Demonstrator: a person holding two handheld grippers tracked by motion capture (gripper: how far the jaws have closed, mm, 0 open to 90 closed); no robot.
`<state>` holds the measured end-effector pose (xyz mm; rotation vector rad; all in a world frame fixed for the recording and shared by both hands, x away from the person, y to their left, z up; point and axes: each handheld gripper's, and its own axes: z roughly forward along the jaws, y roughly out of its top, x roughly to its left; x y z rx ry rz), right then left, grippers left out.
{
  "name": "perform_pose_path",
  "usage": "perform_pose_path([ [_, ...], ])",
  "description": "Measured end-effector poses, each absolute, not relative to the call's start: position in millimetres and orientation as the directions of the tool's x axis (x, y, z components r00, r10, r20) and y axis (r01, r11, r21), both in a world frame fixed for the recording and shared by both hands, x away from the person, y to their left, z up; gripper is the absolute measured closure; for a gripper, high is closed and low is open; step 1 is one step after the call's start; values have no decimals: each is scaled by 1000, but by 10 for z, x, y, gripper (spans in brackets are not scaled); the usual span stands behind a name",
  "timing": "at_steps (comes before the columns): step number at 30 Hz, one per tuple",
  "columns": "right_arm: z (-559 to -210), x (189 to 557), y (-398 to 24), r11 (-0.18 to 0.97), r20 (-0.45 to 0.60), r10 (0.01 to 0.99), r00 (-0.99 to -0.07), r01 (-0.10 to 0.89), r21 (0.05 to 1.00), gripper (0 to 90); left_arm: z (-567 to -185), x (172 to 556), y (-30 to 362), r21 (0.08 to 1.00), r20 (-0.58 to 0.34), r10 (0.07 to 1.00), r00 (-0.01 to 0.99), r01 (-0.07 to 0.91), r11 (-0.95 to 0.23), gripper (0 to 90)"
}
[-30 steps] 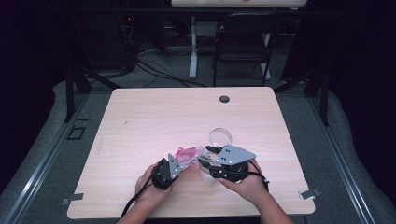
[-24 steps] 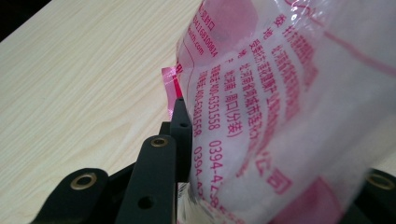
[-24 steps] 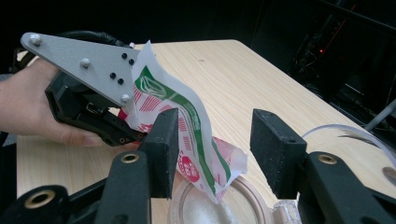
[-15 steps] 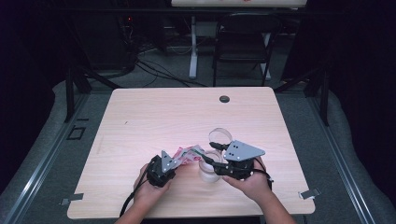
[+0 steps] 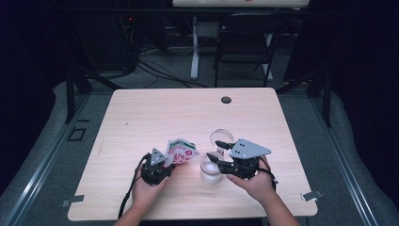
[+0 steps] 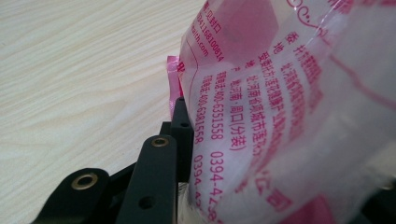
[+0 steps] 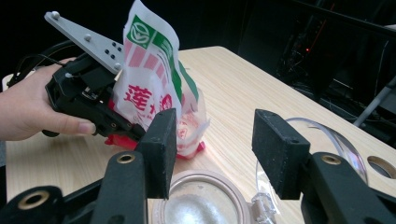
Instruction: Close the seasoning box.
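My left gripper (image 5: 168, 161) is shut on a plastic bag (image 5: 181, 151) printed in white, pink and green, and holds it up off the table. In the left gripper view the bag (image 6: 280, 102) presses against the one black finger (image 6: 181, 135) that shows. My right gripper (image 7: 212, 140) stands open, its jaws apart just above the mouth of a clear round jar (image 7: 201, 203) and not touching it. In the high view the jar (image 5: 210, 172) sits under the right gripper (image 5: 214, 160), with the bag to its left. The jar's clear lid (image 5: 221, 138) lies just behind it.
The wooden table (image 5: 155, 113) has a round cable hole (image 5: 226, 100) near its far edge. A dark chair (image 5: 244, 40) and a white desk leg stand beyond the table. Cables trail from both grippers toward the front edge.
My left hand has drawn a little to the left with the bag, and the bag now stands more upright. The right gripper has stayed over the jar.
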<state>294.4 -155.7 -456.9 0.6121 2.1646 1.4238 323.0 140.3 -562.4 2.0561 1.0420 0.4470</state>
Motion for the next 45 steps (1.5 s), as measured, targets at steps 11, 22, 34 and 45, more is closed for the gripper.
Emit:
perform_pose_path([
  [11,-4600,2978,-1592,352,-129,615,-778,125,928,504,-5574,3249,1490,779,-70,802,594,535,-328,749],
  [22,-4606,2996,-1609,345,-120,623,-773,134,929,506,-5303,3263,1684,820,-59,827,559,500,-280,751],
  [34,-4597,2995,-1616,342,-123,626,-770,129,931,507,-5190,3250,2160,824,-38,881,472,514,-240,750],
  [45,-4609,3010,-1604,350,-125,624,-771,134,927,509,-5311,3201,2612,811,-59,927,371,559,-172,750],
])
